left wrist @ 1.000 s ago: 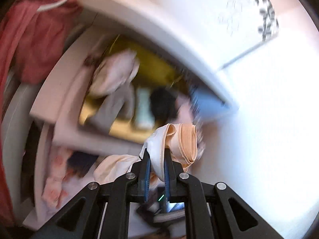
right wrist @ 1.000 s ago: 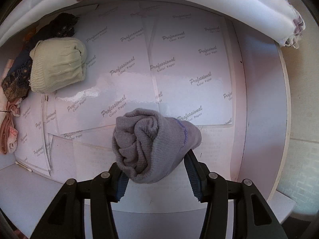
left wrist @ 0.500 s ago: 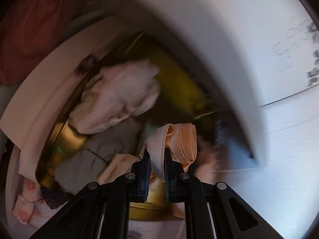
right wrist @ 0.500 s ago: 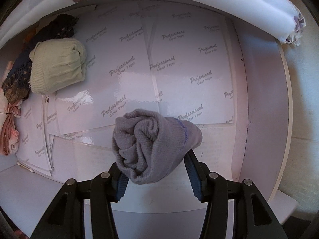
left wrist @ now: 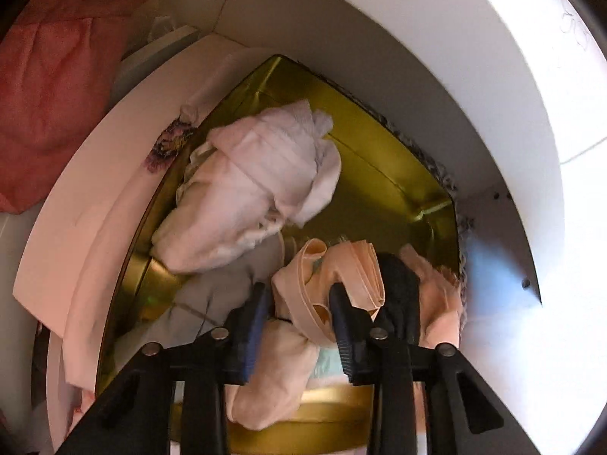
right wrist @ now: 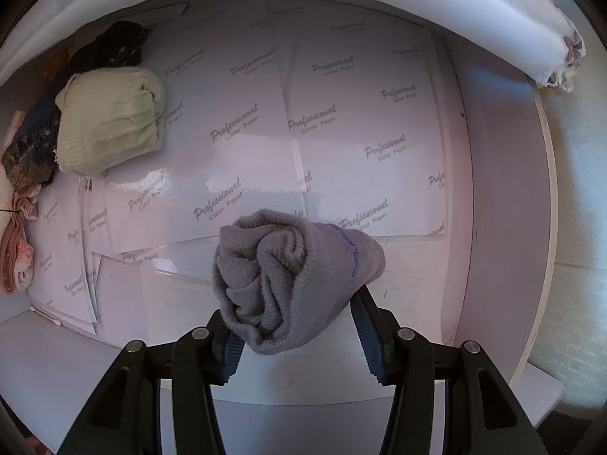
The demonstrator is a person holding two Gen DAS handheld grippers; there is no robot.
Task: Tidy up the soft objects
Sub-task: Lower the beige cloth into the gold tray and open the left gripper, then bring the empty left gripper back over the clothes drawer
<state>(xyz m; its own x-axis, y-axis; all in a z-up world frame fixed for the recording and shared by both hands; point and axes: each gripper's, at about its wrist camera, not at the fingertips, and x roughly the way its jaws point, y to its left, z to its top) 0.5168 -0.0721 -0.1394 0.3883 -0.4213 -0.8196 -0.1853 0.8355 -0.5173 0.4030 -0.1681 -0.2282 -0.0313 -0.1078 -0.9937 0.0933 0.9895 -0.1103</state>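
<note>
In the left wrist view my left gripper (left wrist: pixel 299 303) is open inside a gold tin box (left wrist: pixel 364 151). A rolled peach garment (left wrist: pixel 334 273) lies between its spread fingers among the other clothes. A white bundle (left wrist: pixel 258 189), a grey piece (left wrist: pixel 216 292) and a black piece (left wrist: pixel 398 284) lie in the box too. In the right wrist view my right gripper (right wrist: pixel 292 326) is shut on a rolled grey sock (right wrist: pixel 288 280) and holds it over a white drawer lined with printed paper (right wrist: pixel 341 132).
A pale green rolled sock (right wrist: pixel 110 125), a dark lacy piece (right wrist: pixel 34 144) and pink socks (right wrist: pixel 19 254) lie at the drawer's left. A floral white cloth (right wrist: pixel 417 11) hangs over the drawer's far edge. A red garment (left wrist: pixel 49 76) hangs left of the box, under a white shelf (left wrist: pixel 436 57).
My left gripper moved down into the gold box and its jaws opened, letting go of the peach garment. The right gripper and grey sock have hardly moved.
</note>
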